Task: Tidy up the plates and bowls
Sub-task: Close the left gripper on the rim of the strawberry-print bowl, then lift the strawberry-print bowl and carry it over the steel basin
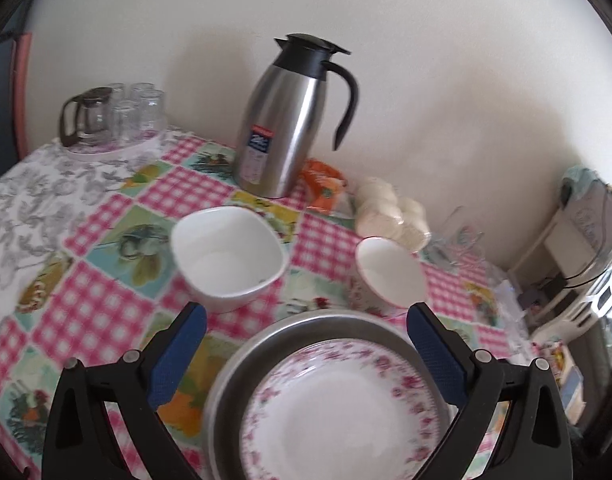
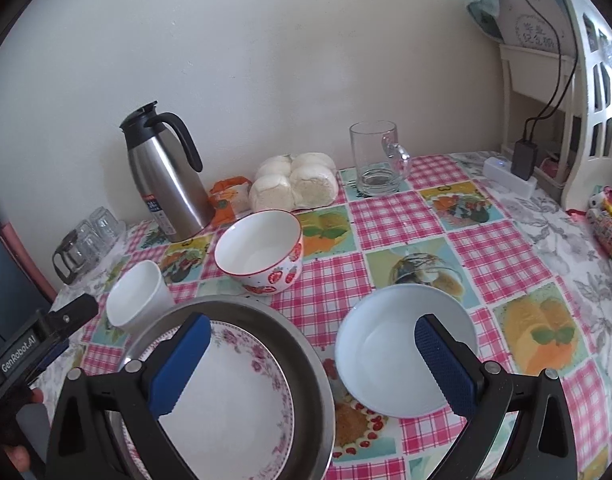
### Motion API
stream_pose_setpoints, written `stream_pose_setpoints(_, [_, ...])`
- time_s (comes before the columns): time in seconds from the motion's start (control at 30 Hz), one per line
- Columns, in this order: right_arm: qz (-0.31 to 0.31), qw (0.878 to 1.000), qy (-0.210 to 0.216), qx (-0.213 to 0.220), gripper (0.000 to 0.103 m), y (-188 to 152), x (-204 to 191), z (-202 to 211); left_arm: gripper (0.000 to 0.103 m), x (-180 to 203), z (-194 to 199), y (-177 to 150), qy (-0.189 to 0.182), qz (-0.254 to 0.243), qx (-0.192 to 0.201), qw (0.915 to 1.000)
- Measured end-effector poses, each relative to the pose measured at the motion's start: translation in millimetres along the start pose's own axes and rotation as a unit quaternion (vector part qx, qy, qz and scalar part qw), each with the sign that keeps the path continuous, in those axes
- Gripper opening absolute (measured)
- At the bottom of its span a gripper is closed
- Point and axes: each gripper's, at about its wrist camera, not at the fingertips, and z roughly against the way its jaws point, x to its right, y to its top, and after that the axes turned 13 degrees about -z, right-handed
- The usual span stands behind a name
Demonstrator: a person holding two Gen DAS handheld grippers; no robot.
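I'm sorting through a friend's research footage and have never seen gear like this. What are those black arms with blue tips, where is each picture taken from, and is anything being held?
There is no robot here: a person holds a two-finger clamp in each hand, and a wide-angle camera on each clamp looks forward along its fingers. One picture comes from the left gripper, the other from the right gripper. The blue parts are the finger pads.

Both grippers stand open and hold nothing.

On the checked tablecloth sits a metal pan with a flowered plate inside it. Around it stand a square white bowl, a strawberry bowl and a plain white bowl. Further back are a steel jug, a bag of buns and a glass mug.
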Motion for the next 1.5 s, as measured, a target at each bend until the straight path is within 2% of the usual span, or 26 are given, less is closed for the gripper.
stream_pose_setpoints(0.17, [-0.008,1.000,0.013,-0.018,0.103,14,-1,-14,0.100,9,-15,10,-0.020,-0.014,-0.005,0.9997])
stream_pose_setpoints(0.27, [0.002,1.000,0.007,-0.024,0.103,24,-4,-23,0.100,18,-24,17,-0.033,-0.041,-0.012,0.9985])
stream_pose_setpoints(0.43, [0.007,0.999,0.003,-0.047,0.102,40,-9,-43,0.100,35,-54,28,-0.075,-0.065,-0.069,0.9926])
stream_pose_setpoints(0.53, [-0.001,0.998,0.001,-0.066,0.092,46,-8,-58,0.100,44,-71,36,-0.084,-0.074,-0.095,0.9892])
stream_pose_setpoints(0.6, [-0.009,0.996,0.000,-0.083,0.081,48,-6,-71,0.100,48,-80,40,-0.087,-0.077,-0.101,0.9881])
stream_pose_setpoints(0.73, [-0.024,0.994,0.011,-0.104,0.073,53,-5,-91,0.100,53,-97,49,-0.099,-0.074,-0.120,0.9851])
stream_pose_setpoints(0.8, [-0.023,0.993,0.014,-0.115,0.057,55,-8,-101,0.095,55,-107,54,-0.101,-0.073,-0.128,0.9839])
stream_pose_setpoints(0.83, [-0.021,0.993,0.015,-0.119,0.056,55,-9,-106,0.093,56,-112,56,-0.102,-0.074,-0.133,0.9831])
stream_pose_setpoints(0.9, [-0.017,0.992,0.013,-0.125,0.051,56,-12,-115,0.080,59,-122,59,-0.103,-0.077,-0.153,0.9798])
stream_pose_setpoints(0.97, [-0.019,0.991,0.014,-0.132,0.044,58,-13,-125,0.074,60,-132,61,-0.099,-0.080,-0.161,0.9786])
stream_pose_setpoints(1.03, [-0.025,0.990,0.019,-0.137,0.044,60,-12,-135,0.070,61,-141,61,-0.098,-0.079,-0.170,0.9773])
stream_pose_setpoints(1.13, [-0.030,0.989,0.021,-0.147,0.037,62,-10,-148,0.059,61,-156,60,-0.093,-0.077,-0.187,0.9748])
stream_pose_setpoints(1.2, [-0.032,0.988,0.021,-0.151,0.033,63,-9,-156,0.045,63,-166,59,-0.092,-0.080,-0.196,0.9730])
stream_pose_setpoints(1.27, [-0.032,0.987,0.020,-0.158,0.028,64,-8,-165,0.038,64,-173,59,-0.089,-0.081,-0.202,0.9720])
stream_pose_setpoints(1.47, [-0.034,0.984,0.027,-0.173,0.022,63,-8,-183,0.033,62,-192,55,-0.087,-0.077,-0.214,0.9700])
stream_pose_setpoints(1.5, [-0.031,0.984,0.026,-0.175,0.022,62,-9,-185,0.033,61,-195,54,-0.095,-0.075,-0.204,0.9715])
